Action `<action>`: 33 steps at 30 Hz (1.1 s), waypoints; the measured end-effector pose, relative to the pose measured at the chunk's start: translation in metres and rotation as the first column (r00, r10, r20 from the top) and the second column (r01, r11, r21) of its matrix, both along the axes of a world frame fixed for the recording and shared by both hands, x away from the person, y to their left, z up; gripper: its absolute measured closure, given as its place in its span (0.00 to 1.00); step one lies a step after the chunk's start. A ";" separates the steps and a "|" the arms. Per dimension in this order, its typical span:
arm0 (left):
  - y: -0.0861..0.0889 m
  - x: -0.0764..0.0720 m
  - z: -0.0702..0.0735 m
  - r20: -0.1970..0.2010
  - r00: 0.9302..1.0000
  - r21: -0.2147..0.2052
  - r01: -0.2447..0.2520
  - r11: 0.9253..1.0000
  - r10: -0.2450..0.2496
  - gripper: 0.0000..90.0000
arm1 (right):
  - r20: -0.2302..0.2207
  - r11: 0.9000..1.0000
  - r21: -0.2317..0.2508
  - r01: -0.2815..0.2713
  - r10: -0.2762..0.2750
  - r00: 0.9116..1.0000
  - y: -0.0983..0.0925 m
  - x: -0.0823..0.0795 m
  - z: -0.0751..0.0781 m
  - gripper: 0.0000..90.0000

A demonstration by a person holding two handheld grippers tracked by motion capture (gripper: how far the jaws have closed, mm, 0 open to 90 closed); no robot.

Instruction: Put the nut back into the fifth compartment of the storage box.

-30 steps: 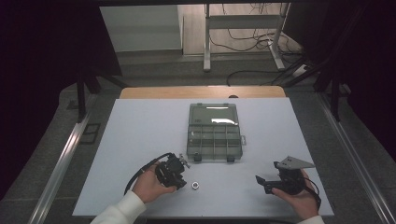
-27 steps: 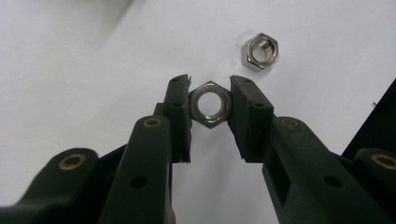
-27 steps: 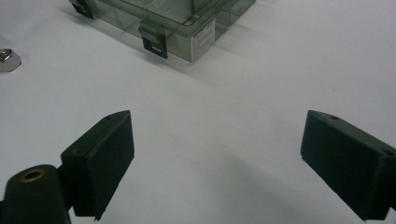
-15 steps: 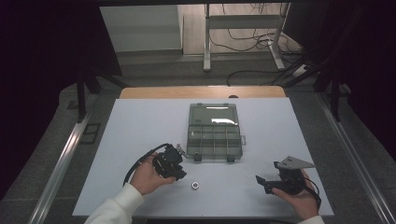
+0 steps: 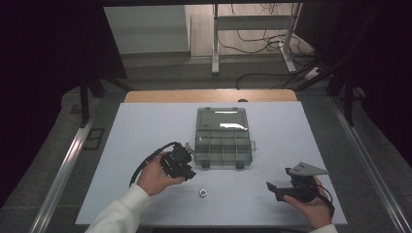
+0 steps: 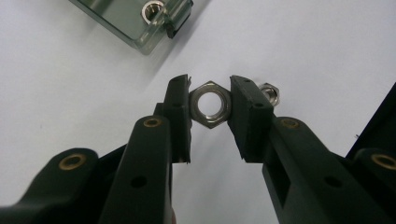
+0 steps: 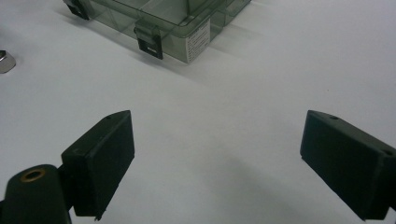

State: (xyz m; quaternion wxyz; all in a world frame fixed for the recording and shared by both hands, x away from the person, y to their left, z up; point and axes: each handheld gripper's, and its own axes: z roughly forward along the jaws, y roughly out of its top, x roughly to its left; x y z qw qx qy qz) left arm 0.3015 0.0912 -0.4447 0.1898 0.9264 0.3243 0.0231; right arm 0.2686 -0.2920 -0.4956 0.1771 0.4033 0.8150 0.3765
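A silver hex nut (image 6: pixel 210 104) hangs above the white table, and my left gripper (image 6: pixel 210 105) is shut on its flats. In the high view my left gripper (image 5: pixel 187 171) hovers just left of the clear compartment box (image 5: pixel 223 141), whose lid lies open. A second hex nut (image 5: pixel 203 192) lies on the table below it, and it also shows behind the right jaw as the loose nut (image 6: pixel 268 92). My right gripper (image 5: pixel 270 187) rests at the front right, and in its own view my right gripper (image 7: pixel 215 154) is open with nothing between the jaws.
The box corner (image 6: pixel 140 21) holds another nut (image 6: pixel 153 9) in a compartment. In the right gripper view the box (image 7: pixel 177 23) with its latches stands ahead, and the loose nut (image 7: pixel 5 60) is at the left edge. A wooden strip (image 5: pixel 209 95) borders the table's far side.
My left gripper has lifted off the table and drifted away from the person toward the box, carrying a nut. The other nut and the right gripper stayed put.
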 end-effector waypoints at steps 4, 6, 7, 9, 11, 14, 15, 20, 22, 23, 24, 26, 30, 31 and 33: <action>0.000 0.002 0.002 0.000 1.000 0.000 0.000 1.000 0.000 0.77 | 0.001 1.000 0.000 0.001 -0.001 1.000 0.000 0.000 0.000 0.11; -0.001 0.003 0.003 0.007 1.000 -0.005 -0.013 1.000 0.013 0.77 | -0.001 1.000 -0.001 0.000 0.000 1.000 0.000 0.000 0.000 0.11; 0.000 0.005 0.004 0.008 1.000 -0.006 -0.017 1.000 0.017 0.77 | -0.002 1.000 -0.005 -0.001 0.001 1.000 0.000 0.000 -0.001 0.11; 0.000 0.006 0.004 0.007 1.000 -0.006 -0.018 1.000 0.018 0.77 | -0.002 1.000 -0.004 -0.001 0.001 1.000 0.000 0.000 -0.001 0.11; 0.000 0.010 0.006 0.010 1.000 -0.007 -0.023 1.000 0.023 0.77 | -0.001 1.000 -0.004 0.000 0.000 1.000 0.000 0.000 -0.001 0.11; 0.000 0.013 0.007 0.010 1.000 -0.009 -0.027 1.000 0.027 0.77 | -0.002 1.000 -0.003 0.001 -0.001 1.000 0.001 0.000 -0.001 0.11; 0.000 0.013 0.007 0.010 1.000 -0.009 -0.027 1.000 0.027 0.77 | -0.002 1.000 -0.003 0.001 -0.001 1.000 0.001 0.000 -0.001 0.11; -0.002 0.022 0.008 -0.002 0.999 -0.008 -0.034 0.999 0.034 0.77 | 0.001 1.000 -0.004 0.000 0.000 1.000 0.000 0.000 -0.001 0.11; -0.003 0.024 0.008 -0.004 0.999 -0.009 -0.035 0.999 0.035 0.77 | 0.002 1.000 -0.004 0.000 0.000 1.000 0.000 0.000 -0.001 0.11; -0.003 0.026 0.008 -0.006 0.999 -0.009 -0.035 0.999 0.035 0.77 | 0.000 1.000 -0.004 0.001 -0.001 1.000 -0.001 0.000 -0.001 0.11; -0.004 0.028 0.009 -0.006 0.999 -0.009 -0.037 0.999 0.037 0.77 | -0.002 1.000 -0.003 0.002 -0.002 1.000 -0.001 0.000 -0.001 0.11; -0.006 0.032 0.009 -0.009 0.999 -0.004 -0.040 0.999 0.040 0.77 | -0.001 1.000 -0.004 0.000 0.000 1.000 -0.001 0.000 -0.001 0.11; -0.009 0.040 0.010 -0.022 0.999 0.009 -0.048 0.999 0.048 0.77 | -0.001 1.000 -0.004 -0.001 0.001 1.000 0.001 0.000 -0.001 0.11; -0.009 0.040 0.010 -0.022 0.999 0.009 -0.048 0.999 0.048 0.77 | -0.001 1.000 -0.004 -0.001 0.001 1.000 0.001 0.000 -0.001 0.11; -0.011 0.044 0.010 -0.024 0.999 0.005 -0.046 0.999 0.046 0.77 | -0.001 1.000 -0.006 -0.001 0.001 1.000 0.000 0.000 -0.001 0.11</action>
